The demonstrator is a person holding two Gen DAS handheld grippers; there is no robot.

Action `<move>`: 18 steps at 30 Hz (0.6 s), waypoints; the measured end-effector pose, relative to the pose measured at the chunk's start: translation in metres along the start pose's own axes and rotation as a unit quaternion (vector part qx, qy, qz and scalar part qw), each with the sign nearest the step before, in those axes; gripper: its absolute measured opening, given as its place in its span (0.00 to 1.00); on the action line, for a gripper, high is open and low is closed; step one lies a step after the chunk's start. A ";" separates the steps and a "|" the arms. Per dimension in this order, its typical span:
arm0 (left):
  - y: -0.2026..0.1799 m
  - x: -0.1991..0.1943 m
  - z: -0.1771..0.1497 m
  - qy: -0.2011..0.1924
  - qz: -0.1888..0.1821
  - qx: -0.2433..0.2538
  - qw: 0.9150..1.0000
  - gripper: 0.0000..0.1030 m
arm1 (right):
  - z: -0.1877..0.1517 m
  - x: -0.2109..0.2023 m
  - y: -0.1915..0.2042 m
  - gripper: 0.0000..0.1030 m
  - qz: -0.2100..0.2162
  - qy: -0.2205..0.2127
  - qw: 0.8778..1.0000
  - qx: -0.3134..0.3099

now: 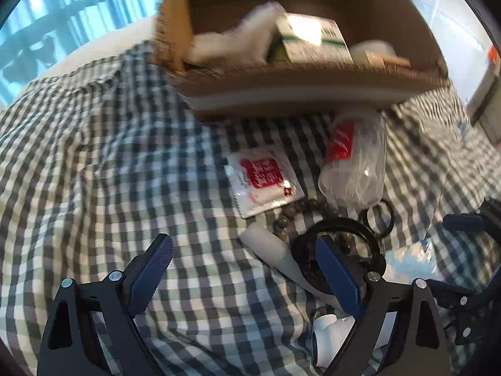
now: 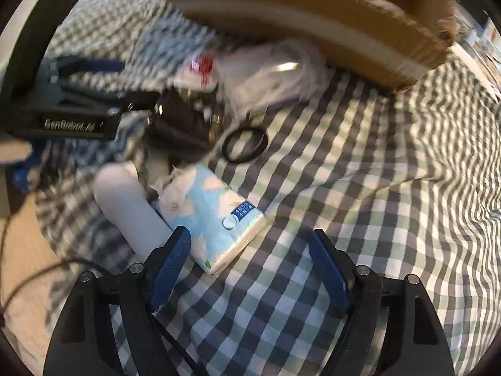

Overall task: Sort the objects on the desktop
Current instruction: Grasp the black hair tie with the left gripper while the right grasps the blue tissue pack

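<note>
My left gripper [image 1: 247,250] hangs open over the checked cloth. A white tube [image 1: 269,244] and a black round object [image 1: 338,250] lie by its right finger, touching neither pad. Beyond them are a bead bracelet [image 1: 288,216], a red-and-white sachet [image 1: 263,178], a black ring [image 1: 375,216] and a clear bottle with a red label [image 1: 353,163]. My right gripper [image 2: 250,250] is open just above the cloth. A light blue tissue pack [image 2: 216,216] lies right in front of its left finger, beside a white cylinder [image 2: 128,206].
An open cardboard box [image 1: 313,84] stands at the back, holding a green-and-white carton [image 1: 313,37] and white items. The left tool's black housing [image 2: 72,122] shows at the left of the right wrist view. The checked cloth [image 2: 391,188] stretches off to the right.
</note>
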State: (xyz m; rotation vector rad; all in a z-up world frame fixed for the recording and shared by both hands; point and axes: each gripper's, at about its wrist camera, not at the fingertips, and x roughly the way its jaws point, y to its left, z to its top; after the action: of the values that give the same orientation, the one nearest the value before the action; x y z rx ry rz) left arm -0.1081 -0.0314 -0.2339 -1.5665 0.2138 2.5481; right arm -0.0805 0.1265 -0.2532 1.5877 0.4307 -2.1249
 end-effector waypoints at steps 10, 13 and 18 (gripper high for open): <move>-0.024 0.039 0.002 0.041 -0.014 0.030 0.999 0.92 | 0.014 0.037 0.010 0.83 0.004 0.055 0.998 -0.042; -0.022 0.045 0.004 0.047 -0.028 0.015 0.998 0.92 | 0.016 0.041 0.013 0.84 0.006 0.056 0.997 -0.049; -0.029 0.047 0.004 0.049 -0.050 0.019 0.997 0.85 | 0.011 0.037 0.020 0.55 0.036 0.046 0.996 -0.070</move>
State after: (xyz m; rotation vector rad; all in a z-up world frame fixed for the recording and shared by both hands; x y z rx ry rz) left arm -0.1267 -0.0003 -0.2752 -1.6467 0.1892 2.3801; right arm -0.0876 0.0978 -0.2848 1.5999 0.5327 -1.9306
